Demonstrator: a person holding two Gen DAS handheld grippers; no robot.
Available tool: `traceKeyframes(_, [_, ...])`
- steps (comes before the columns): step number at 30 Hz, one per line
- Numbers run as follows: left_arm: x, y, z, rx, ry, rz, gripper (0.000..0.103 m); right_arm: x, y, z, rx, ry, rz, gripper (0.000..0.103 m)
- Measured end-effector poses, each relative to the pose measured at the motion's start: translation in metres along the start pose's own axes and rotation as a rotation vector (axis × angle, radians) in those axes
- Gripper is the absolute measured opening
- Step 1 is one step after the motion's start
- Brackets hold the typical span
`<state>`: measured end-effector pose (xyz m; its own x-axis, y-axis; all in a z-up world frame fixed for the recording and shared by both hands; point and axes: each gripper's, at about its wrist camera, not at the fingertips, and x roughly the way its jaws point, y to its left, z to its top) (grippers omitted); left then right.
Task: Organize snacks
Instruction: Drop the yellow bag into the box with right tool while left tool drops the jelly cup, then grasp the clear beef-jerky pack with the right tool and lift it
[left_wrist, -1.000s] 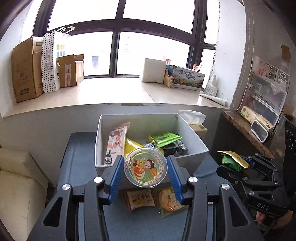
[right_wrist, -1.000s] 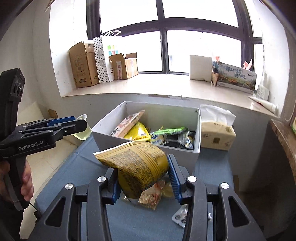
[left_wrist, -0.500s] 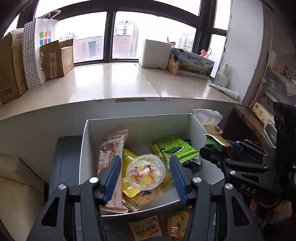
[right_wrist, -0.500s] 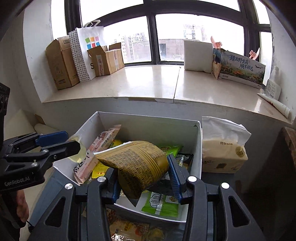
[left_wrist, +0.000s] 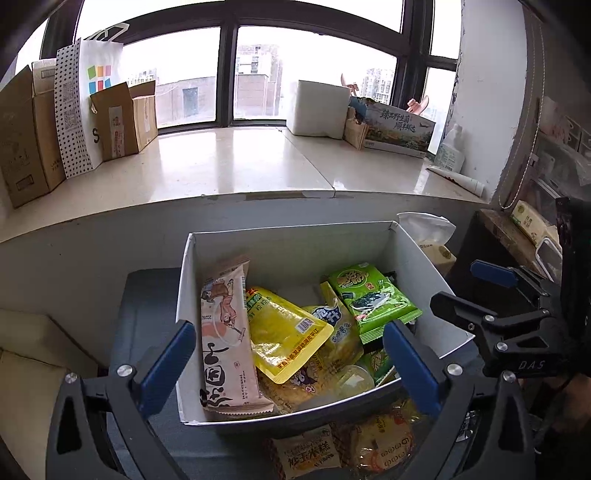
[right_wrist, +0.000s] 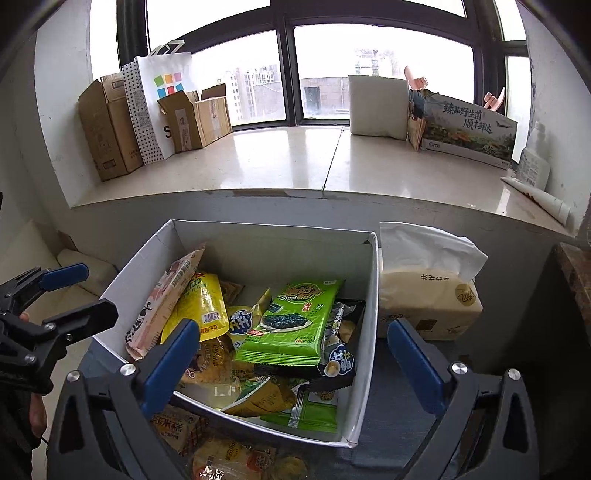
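Note:
A white box (left_wrist: 424, 258) (right_wrist: 371, 295) on the dark table holds several snack packs. My left gripper (left_wrist: 291, 354) is open and empty above the box's near edge. The clear jelly cup (left_wrist: 352, 378) lies inside among the packs, beside a pink pack (left_wrist: 225, 332) and a yellow pack (left_wrist: 284, 328). My right gripper (right_wrist: 291, 358) is open and empty above the box. The yellow-brown snack bag (right_wrist: 266, 398) lies in the box's near part, by a green seaweed pack (right_wrist: 295, 325). Each gripper shows in the other's view, right (left_wrist: 480, 291) and left (right_wrist: 70, 295).
Loose snack packs (left_wrist: 306, 454) (right_wrist: 229, 458) lie on the table in front of the box. A tissue pack (right_wrist: 428, 291) stands right of the box. The windowsill behind holds cardboard boxes (left_wrist: 33, 136), a paper bag and a white box (right_wrist: 376, 107).
Both grippers moved forward over the box and opened. The left let go of the jelly cup and the right let go of the yellow-brown bag; both now lie in the box.

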<state>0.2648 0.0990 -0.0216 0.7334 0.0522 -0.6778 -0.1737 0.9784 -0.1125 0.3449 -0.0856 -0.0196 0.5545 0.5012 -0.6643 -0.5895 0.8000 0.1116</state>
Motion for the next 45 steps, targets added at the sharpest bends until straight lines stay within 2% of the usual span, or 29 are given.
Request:
traceKeyframes(4, [-0.025, -0.012, -0.014, 0.039, -0.029, 0.006, 0.103, -0.027, 0.001, -0.01, 0.019, -0.047, 0.037, 0.103])
traceKeyframes(7, [-0.046, -0.026, -0.036, 0.086, -0.045, -0.015, 0.103, -0.05, 0.004, -0.031, 0.016, -0.057, 0.021, 0.103])
traceKeyframes(12, [-0.078, -0.042, -0.081, 0.062, -0.055, -0.107, 0.103, -0.091, 0.01, -0.086, 0.0, -0.078, -0.028, 0.103])
traceKeyframes(14, [-0.087, -0.047, -0.101, 0.045, -0.057, -0.113, 0.103, -0.104, 0.011, -0.112, 0.017, -0.077, -0.036, 0.103])
traceKeyframes(17, [-0.099, -0.053, -0.128, 0.016, -0.05, -0.127, 0.103, -0.116, 0.009, -0.148, 0.061, -0.033, -0.053, 0.103])
traceKeyframes(21, [-0.103, -0.057, -0.156, -0.027, 0.009, -0.182, 0.103, -0.122, 0.01, -0.191, 0.073, 0.023, -0.097, 0.103])
traceKeyframes(25, [-0.103, -0.062, -0.172, -0.011, 0.034, -0.17, 0.103, -0.113, 0.003, -0.218, 0.076, 0.09, -0.136, 0.103])
traceKeyframes(28, [-0.101, -0.061, -0.176, -0.018, 0.044, -0.167, 0.103, -0.105, -0.006, -0.221, 0.079, 0.101, -0.103, 0.103])
traceKeyframes(30, [-0.097, -0.059, -0.177, -0.024, 0.056, -0.183, 0.103, -0.095, -0.014, -0.217, 0.033, 0.102, -0.084, 0.103])
traceKeyframes(33, [-0.092, -0.06, -0.178, -0.023, 0.074, -0.181, 0.103, -0.071, -0.027, -0.209, -0.084, 0.152, -0.169, 0.103])
traceKeyframes(35, [-0.091, -0.061, -0.178, -0.019, 0.073, -0.183, 0.103, -0.061, -0.033, -0.204, -0.12, 0.16, -0.17, 0.103])
traceKeyframes(40, [-0.09, -0.069, -0.174, -0.002, 0.057, -0.198, 0.103, -0.044, -0.043, -0.197, -0.1, 0.172, -0.117, 0.103])
traceKeyframes(45, [-0.091, -0.077, -0.173, 0.027, 0.06, -0.202, 0.103, -0.028, -0.054, -0.196, -0.105, 0.184, -0.022, 0.103])
